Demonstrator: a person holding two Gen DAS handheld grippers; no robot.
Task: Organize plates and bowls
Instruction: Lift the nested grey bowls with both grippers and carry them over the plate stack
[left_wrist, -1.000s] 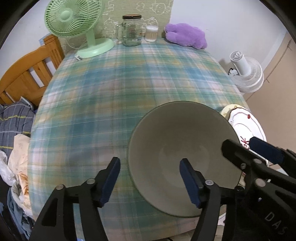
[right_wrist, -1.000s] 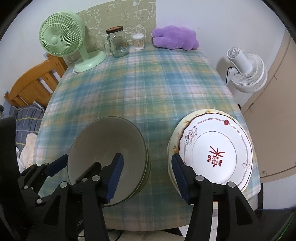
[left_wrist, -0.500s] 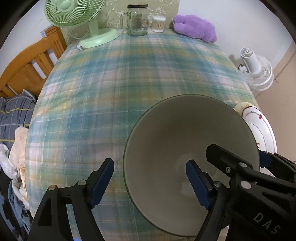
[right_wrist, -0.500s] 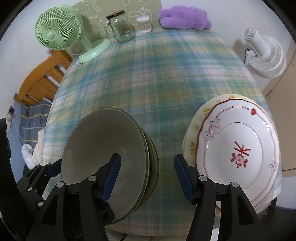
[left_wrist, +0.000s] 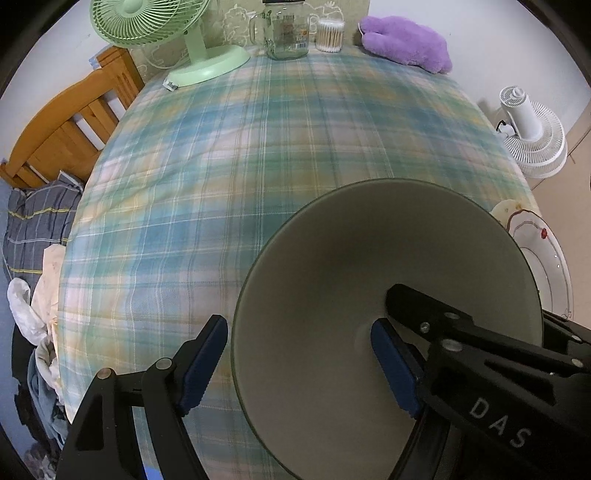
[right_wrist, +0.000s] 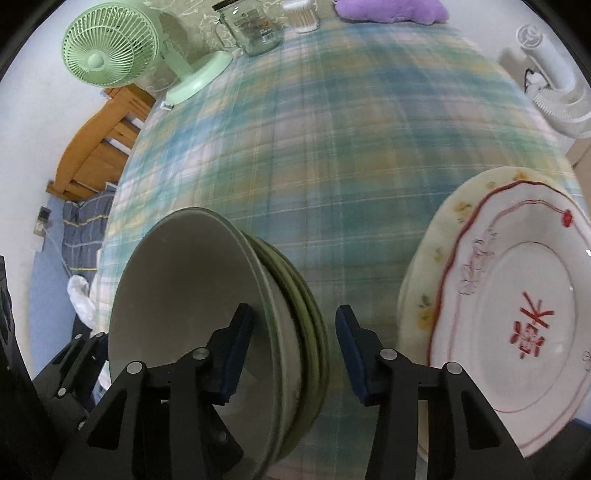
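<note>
A stack of grey-green bowls (left_wrist: 369, 288) stands at the near edge of the plaid-covered table (left_wrist: 258, 155). My left gripper (left_wrist: 301, 365) is open, with one finger outside the stack's left rim and one inside the top bowl. My right gripper (right_wrist: 293, 349) is open and straddles the right rim of the bowl stack (right_wrist: 207, 295), one finger inside and one outside. A stack of white plates with red pattern (right_wrist: 517, 306) lies to the right; its edge shows in the left wrist view (left_wrist: 543, 251).
A green desk fan (left_wrist: 173, 33), a glass jar (left_wrist: 286, 31), a cotton-swab cup (left_wrist: 330, 35) and a purple plush (left_wrist: 410, 42) stand along the far edge. A white floor fan (left_wrist: 532, 136) and a wooden bed frame (left_wrist: 70, 122) flank the table.
Both grippers moved forward and down onto the bowl stack. Each now has a finger on either side of the stack's rim. The jaws stayed open.
</note>
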